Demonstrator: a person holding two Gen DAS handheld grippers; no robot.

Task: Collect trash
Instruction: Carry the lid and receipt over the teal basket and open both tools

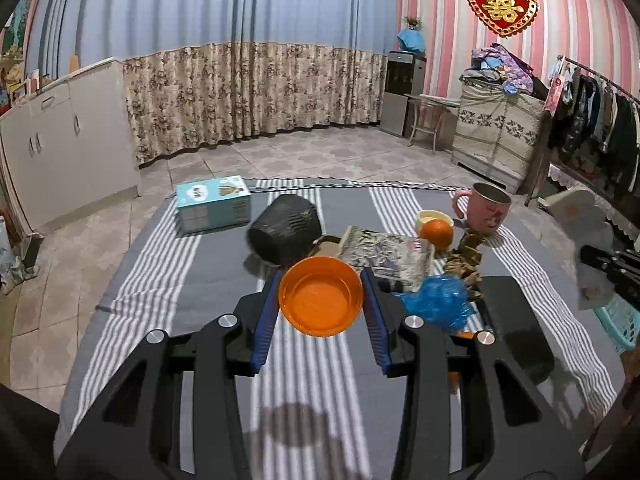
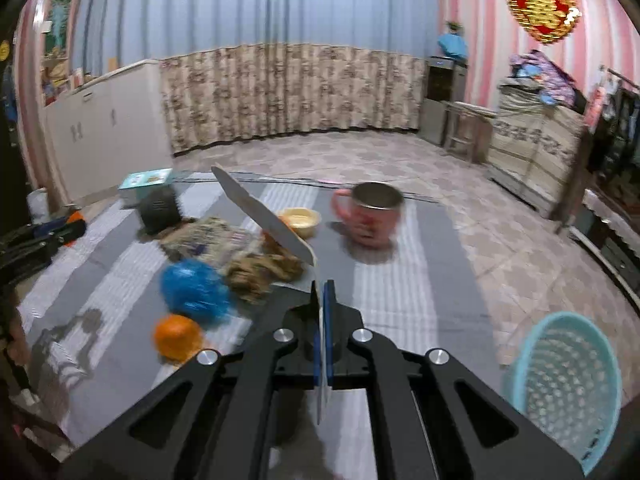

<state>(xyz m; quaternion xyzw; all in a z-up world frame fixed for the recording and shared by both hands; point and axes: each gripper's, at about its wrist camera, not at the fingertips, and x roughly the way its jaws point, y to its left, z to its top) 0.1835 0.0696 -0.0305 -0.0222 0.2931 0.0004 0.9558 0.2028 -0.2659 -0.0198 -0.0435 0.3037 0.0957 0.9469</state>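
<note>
Honestly, the only writing I can read is on the wall: a red heart ornament (image 1: 502, 3) carries a golden double-happiness character. The light blue box (image 1: 213, 204) at the far left of the cloth has printing on it, but it is too small to read, and the print on the crumpled wrapper (image 1: 386, 256) is also not legible.

On the striped cloth (image 1: 168, 280) I count two oranges, one (image 1: 436, 234) beside the small cream bowl (image 1: 434, 216) and one (image 2: 178, 336) nearer, next to the blue plastic bag (image 2: 194, 290). One pink mug (image 1: 486, 206), one black container (image 1: 286, 226) lying on its side and one heap of brown peelings (image 2: 262, 270) are there too (the right view is blurred, so I do not count smaller bits). One turquoise basket (image 2: 568, 384) stands off the cloth at the right.

The left gripper (image 1: 321, 300) holds an orange bowl (image 1: 321, 300) between its two blue pads, one pad on each side of the rim, lifted above the cloth. The right gripper (image 2: 323, 312) has its jaws pressed together on a thin white sheet (image 2: 264, 216), a piece of trash that sticks up and away to the left from the fingertips, above the peelings.
</note>
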